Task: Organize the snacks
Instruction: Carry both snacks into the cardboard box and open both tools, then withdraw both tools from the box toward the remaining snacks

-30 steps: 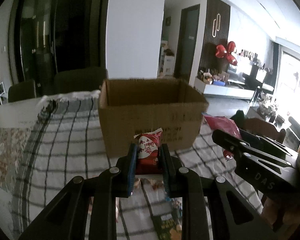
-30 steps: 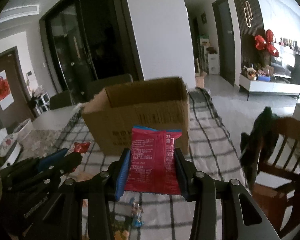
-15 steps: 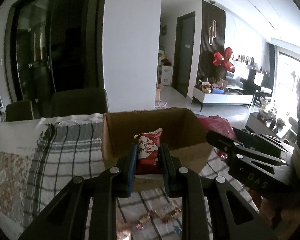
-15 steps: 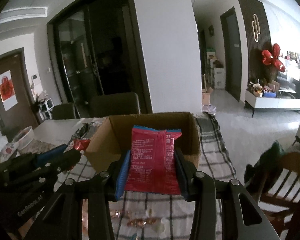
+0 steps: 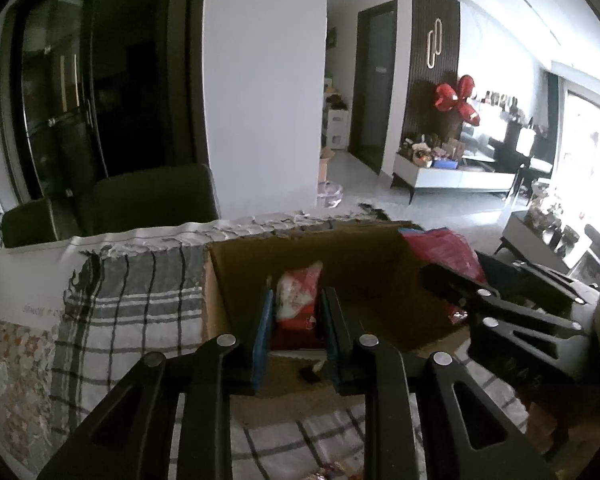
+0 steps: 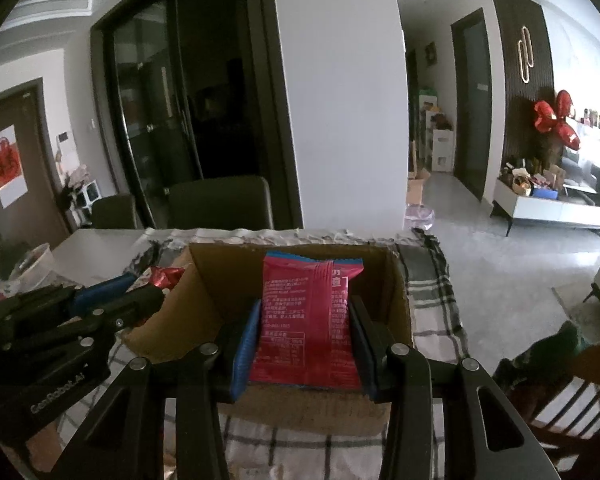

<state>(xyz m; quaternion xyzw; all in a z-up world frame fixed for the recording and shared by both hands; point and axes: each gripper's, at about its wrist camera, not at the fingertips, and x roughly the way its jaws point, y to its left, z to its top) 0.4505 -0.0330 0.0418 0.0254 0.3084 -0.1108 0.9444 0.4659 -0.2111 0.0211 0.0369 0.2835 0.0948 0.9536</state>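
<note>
An open cardboard box (image 5: 360,264) (image 6: 220,280) stands on the checked tablecloth, and both grippers hover over its opening. My left gripper (image 5: 297,298) has its jaws opening. The small red-and-white snack packet (image 5: 298,300) between them looks blurred and tilted, loose from the pads. My right gripper (image 6: 305,304) is shut on a flat red packet with a blue top edge (image 6: 308,316), held upright above the box. In the right wrist view the left gripper (image 6: 112,304) shows at the left, with the small packet (image 6: 166,276) at its tip. The right gripper (image 5: 480,292) and its red packet (image 5: 444,248) show in the left wrist view.
The checked tablecloth (image 5: 132,300) covers the table. Dark chairs (image 6: 220,204) stand behind its far edge. A wooden chair (image 6: 572,392) with dark cloth on it is at the right. A white bowl (image 6: 32,260) sits far left. Loose sweets (image 5: 332,472) lie near the front.
Both grippers moved forward and a little up, from in front of the box to over its opening. The left jaws widened and the small packet tilted and blurred between them.
</note>
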